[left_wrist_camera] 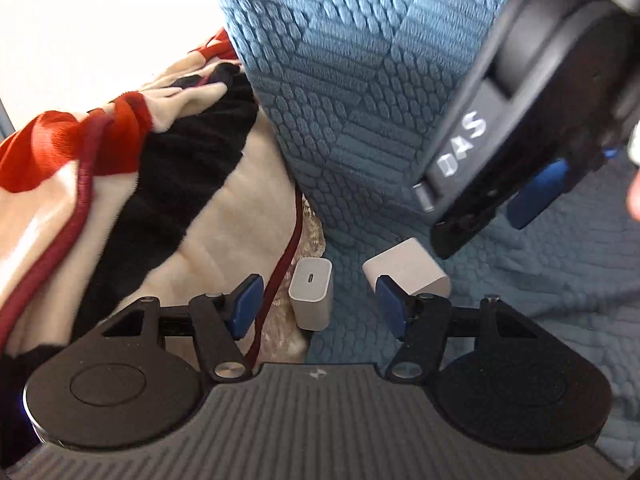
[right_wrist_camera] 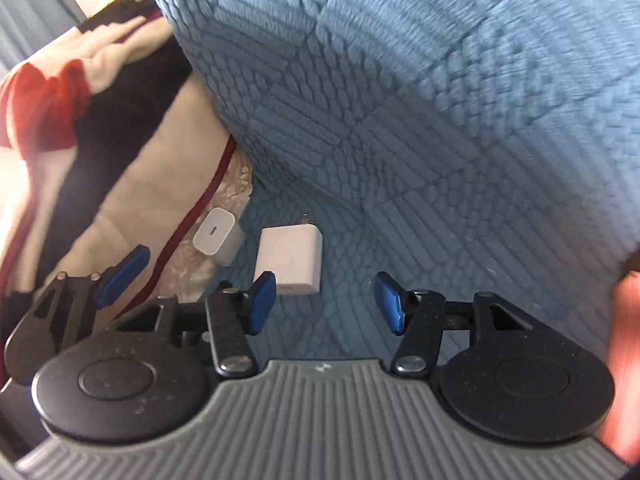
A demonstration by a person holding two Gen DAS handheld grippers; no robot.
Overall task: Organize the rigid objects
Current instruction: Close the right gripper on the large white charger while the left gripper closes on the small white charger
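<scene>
Two white chargers lie on a blue textured sofa seat, with both grippers hovering empty above them.

Nearest, the left gripper stands with its blue pads spread wide and nothing between them; just past its tips the port charger sits at the seat's left edge, against a lacy cloth and a red-piped blanket. The second charger lies just beside it, apart, partly behind the gripper's right pad. The right gripper is likewise spread and empty, with the second charger near its left pad. Farther back the blue seat meets the sofa's backrest, and bright light shows beyond the blanket.
</scene>
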